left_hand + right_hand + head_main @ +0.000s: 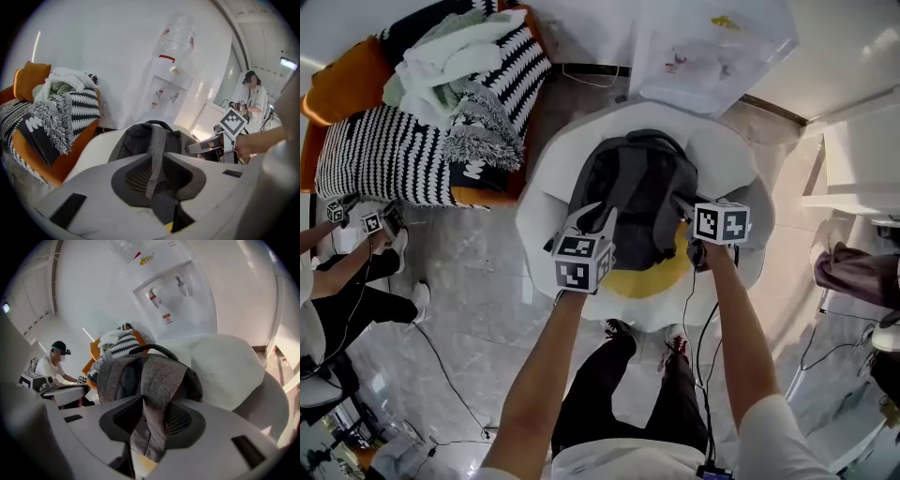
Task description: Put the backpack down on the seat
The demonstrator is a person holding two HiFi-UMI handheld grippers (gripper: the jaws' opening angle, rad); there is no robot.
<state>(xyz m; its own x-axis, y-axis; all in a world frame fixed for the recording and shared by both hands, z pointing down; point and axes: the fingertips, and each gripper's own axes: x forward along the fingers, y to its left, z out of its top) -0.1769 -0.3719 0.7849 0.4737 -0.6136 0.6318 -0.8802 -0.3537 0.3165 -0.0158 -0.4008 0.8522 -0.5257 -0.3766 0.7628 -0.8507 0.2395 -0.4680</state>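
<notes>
A grey backpack (pixel 637 192) (pixel 140 138) (pixel 136 373) rests on the round white seat (pixel 551 173), over a yellow cushion (pixel 649 278). My left gripper (pixel 598 217) (pixel 154 174) is at the pack's near left side, shut on a grey shoulder strap (pixel 157 145) that runs edge-on between its pads. My right gripper (pixel 682 204) (pixel 151 423) is at the pack's right side. The other shoulder strap (pixel 157 380) lies wide and slack between its jaws, which stand apart around it. The pack's top handle (pixel 157 349) points at the seat back.
An orange sofa (pixel 342 84) heaped with striped blankets (pixel 422 141) stands to the left of the seat. A water dispenser (pixel 712 47) stands behind it. A seated person (pixel 337 291) is at the left, and cables (pixel 441 366) trail over the marble floor.
</notes>
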